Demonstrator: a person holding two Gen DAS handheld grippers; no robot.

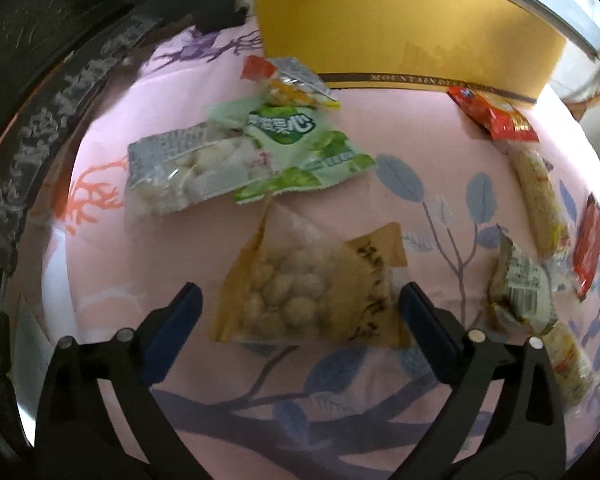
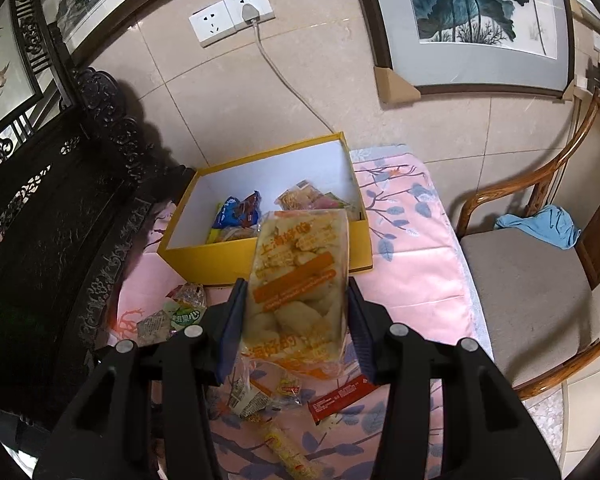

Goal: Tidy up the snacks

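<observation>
My left gripper point(image 1: 300, 300) is open, its fingers on either side of a brown nut packet point(image 1: 304, 292) that lies on the pink cloth. Past it lie a green candy bag point(image 1: 300, 148) and a clear packet of white pieces point(image 1: 184, 172). My right gripper point(image 2: 296, 316) is shut on a clear orange-labelled snack bag point(image 2: 300, 276) and holds it in the air just short of the open yellow box point(image 2: 228, 268). The box holds several packets point(image 2: 240, 212). The box's yellow wall also shows in the left wrist view point(image 1: 400, 28).
More snacks lie on the cloth: a red packet point(image 1: 496, 116), a long rice bar point(image 1: 540, 200), a barcode packet point(image 1: 520, 288), a red bar point(image 2: 340, 396). A dark carved cabinet point(image 2: 60, 220) stands left, a wooden chair point(image 2: 532, 280) with a blue cloth right.
</observation>
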